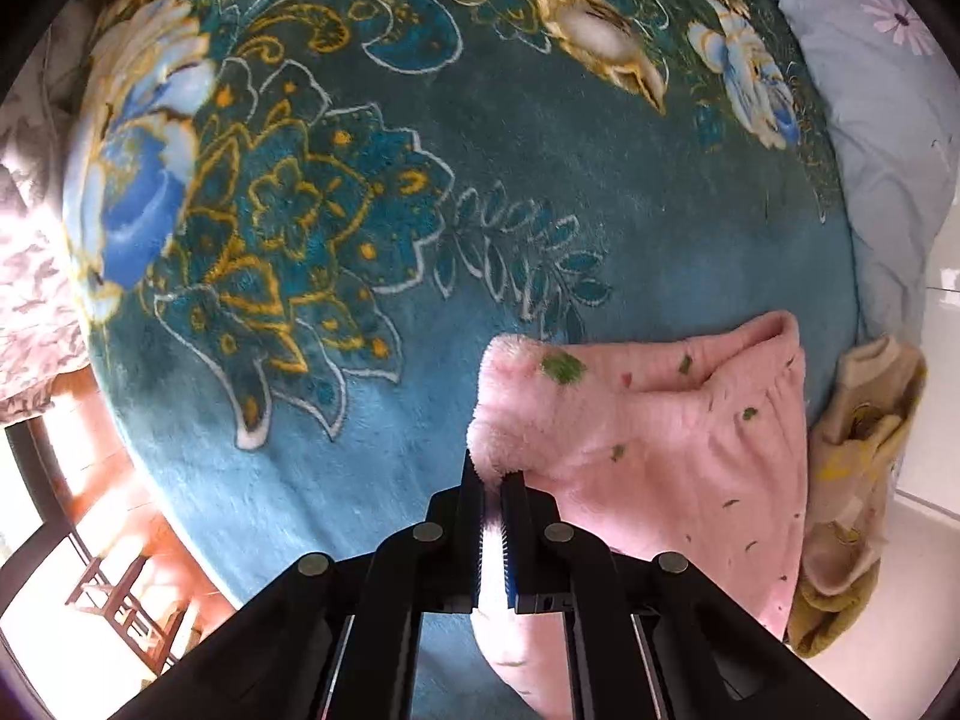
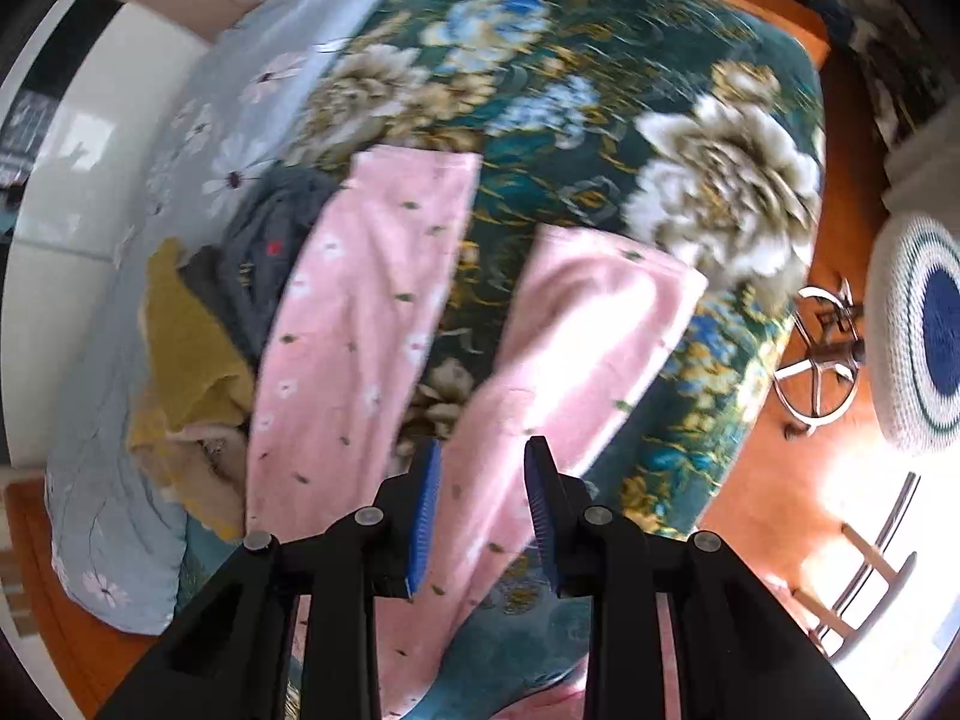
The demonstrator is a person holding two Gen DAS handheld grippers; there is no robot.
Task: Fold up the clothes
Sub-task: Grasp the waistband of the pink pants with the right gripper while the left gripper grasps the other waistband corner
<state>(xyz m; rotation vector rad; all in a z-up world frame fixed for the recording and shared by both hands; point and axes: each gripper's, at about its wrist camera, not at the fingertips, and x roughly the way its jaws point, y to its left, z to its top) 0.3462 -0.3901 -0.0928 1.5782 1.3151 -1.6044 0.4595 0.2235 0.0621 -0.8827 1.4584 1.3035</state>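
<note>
Left tongs (image 1: pixel 493 483): clenched on a fluffy edge of the pink trousers (image 1: pixel 648 420), which lie on the teal flowered blanket (image 1: pixel 360 180) covering the bed. Right tongs (image 2: pixel 483 468): released, jaws wide apart, held above the pink trousers (image 2: pixel 360 312); whether they touch the cloth cannot be told. In the right wrist view, both trouser legs spread apart across the blanket (image 2: pixel 600 120). A yellow garment (image 2: pixel 186 348) and a grey garment (image 2: pixel 270 240) lie just beside the trousers, against a pale blue quilt (image 2: pixel 120 480).
</note>
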